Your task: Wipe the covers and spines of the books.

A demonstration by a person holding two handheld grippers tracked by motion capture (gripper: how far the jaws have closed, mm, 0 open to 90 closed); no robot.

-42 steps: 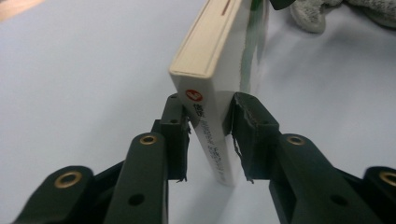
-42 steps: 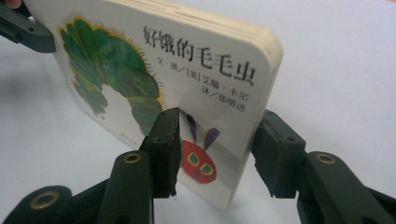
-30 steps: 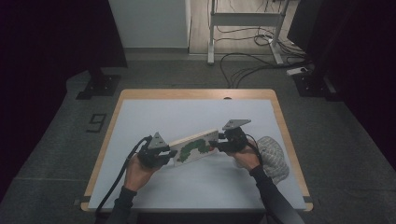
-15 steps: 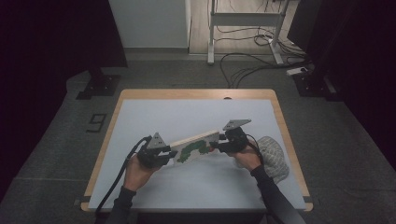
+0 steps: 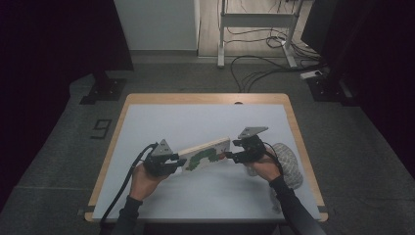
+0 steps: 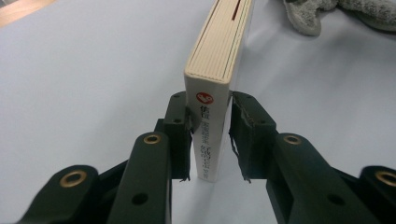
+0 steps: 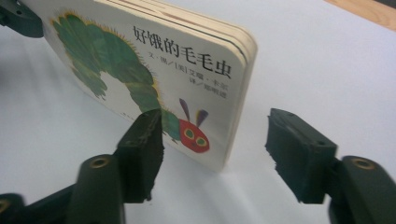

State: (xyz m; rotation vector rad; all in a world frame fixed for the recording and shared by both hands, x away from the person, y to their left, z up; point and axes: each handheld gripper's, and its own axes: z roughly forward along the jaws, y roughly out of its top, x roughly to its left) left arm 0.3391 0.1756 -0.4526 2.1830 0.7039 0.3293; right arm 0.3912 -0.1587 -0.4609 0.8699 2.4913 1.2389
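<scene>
A thick board book (image 5: 205, 152) with a green caterpillar on its white cover stands on its long edge on the pale table mat, slanting from lower left to upper right. My left gripper (image 5: 182, 164) is shut on its spine end, and both pads press the spine (image 6: 210, 140). My right gripper (image 5: 229, 155) is at the other end. Its jaws have just been opening, and the book's lower corner (image 7: 205, 140) stands between them. One pad (image 7: 142, 140) lies by the cover and the other (image 7: 294, 149) stands apart from the page edges.
A grey knitted soft thing (image 5: 286, 161) lies on the mat at the right, behind my right hand, and its end shows beyond the book (image 6: 327, 14). The wooden table rim (image 5: 205, 98) frames the mat. A black cable (image 5: 125, 186) trails from the left gripper.
The right gripper's jaws stand wider around the book's end than before. Both hands and the book have kept their places.
</scene>
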